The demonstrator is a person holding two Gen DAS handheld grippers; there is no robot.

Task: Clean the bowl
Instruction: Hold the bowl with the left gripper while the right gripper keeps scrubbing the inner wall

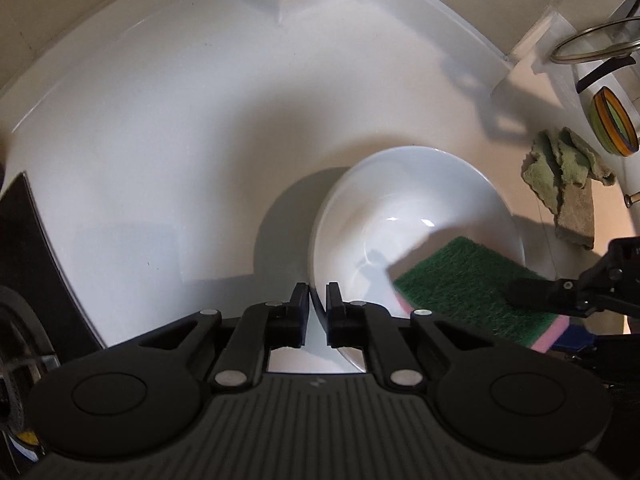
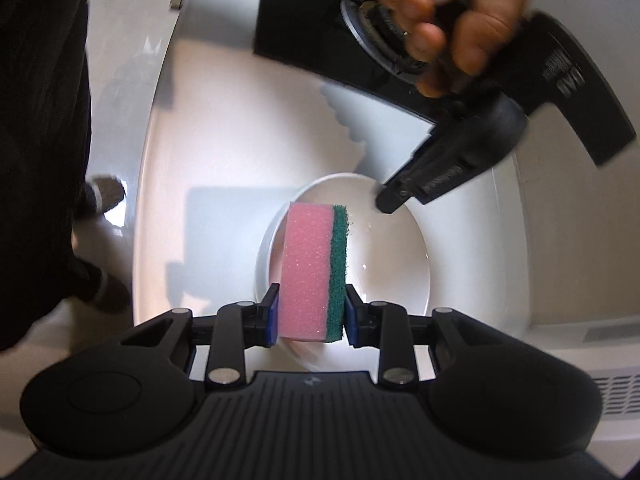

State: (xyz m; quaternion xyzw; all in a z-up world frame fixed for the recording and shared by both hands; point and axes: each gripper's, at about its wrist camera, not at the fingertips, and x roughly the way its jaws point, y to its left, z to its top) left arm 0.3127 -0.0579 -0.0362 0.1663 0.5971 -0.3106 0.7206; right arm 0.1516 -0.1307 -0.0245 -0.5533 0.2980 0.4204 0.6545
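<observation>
Nearest, the right gripper (image 2: 308, 314) clamps a pink-and-green sponge (image 2: 312, 272) on edge between its pads, pink foam to the left, green scourer to the right, its far end over the white bowl (image 2: 396, 264). The left gripper (image 1: 318, 312) straddles the bowl's near rim, one finger inside and one outside, its narrow jaws barely apart on the rim. The bowl sits on the white counter (image 1: 160, 160). Farther right lie a crumpled green cloth (image 1: 560, 164), a striped bowl (image 1: 614, 122) and a glass lid (image 1: 596, 40).

No legible text (markings blurred)
</observation>
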